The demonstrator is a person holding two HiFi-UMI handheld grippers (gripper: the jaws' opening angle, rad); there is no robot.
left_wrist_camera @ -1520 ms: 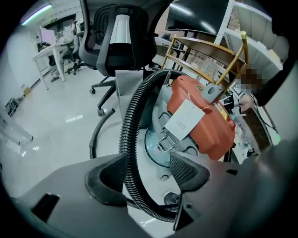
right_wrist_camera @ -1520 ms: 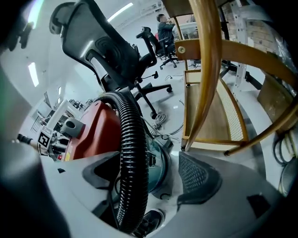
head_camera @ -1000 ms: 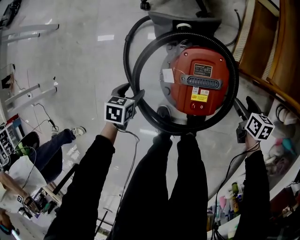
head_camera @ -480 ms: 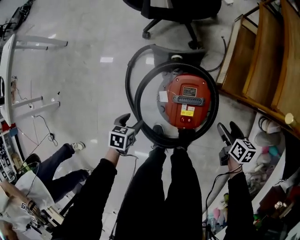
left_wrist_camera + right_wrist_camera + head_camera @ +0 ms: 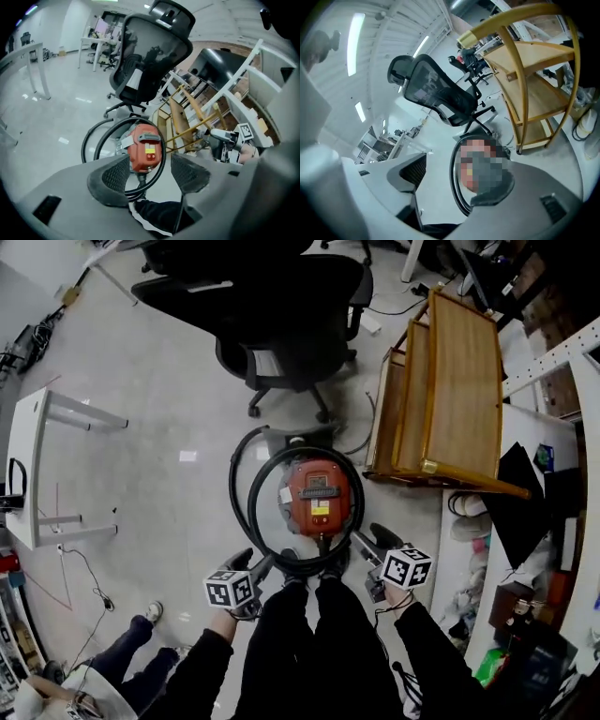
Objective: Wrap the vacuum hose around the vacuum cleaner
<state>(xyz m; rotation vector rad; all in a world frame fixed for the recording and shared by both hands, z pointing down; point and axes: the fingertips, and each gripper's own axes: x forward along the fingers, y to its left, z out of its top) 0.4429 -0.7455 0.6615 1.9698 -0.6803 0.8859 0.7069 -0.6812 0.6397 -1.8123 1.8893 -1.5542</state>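
The red vacuum cleaner (image 5: 319, 498) stands on the floor just ahead of the person's feet, and its black hose (image 5: 246, 512) lies in loops around it. In the left gripper view the vacuum cleaner (image 5: 144, 151) and the hose (image 5: 100, 137) show beyond the jaws. My left gripper (image 5: 255, 566) hovers open at the loop's near left, with nothing between its pads. My right gripper (image 5: 367, 542) is at the vacuum's near right; its jaws are closing with nothing between them. In the right gripper view a mosaic patch covers the vacuum, and the hose (image 5: 453, 180) curves beside it.
A black office chair (image 5: 281, 324) stands just beyond the vacuum. A wooden shelf unit (image 5: 441, 399) is at the right, and a white table (image 5: 37, 465) is at the left. Another person (image 5: 141, 676) sits at the lower left. Shoes and clutter (image 5: 469, 512) line the right wall.
The head view has pulled far back, so the vacuum looks small. Both grippers have drawn back from the hose loop toward the person's legs.
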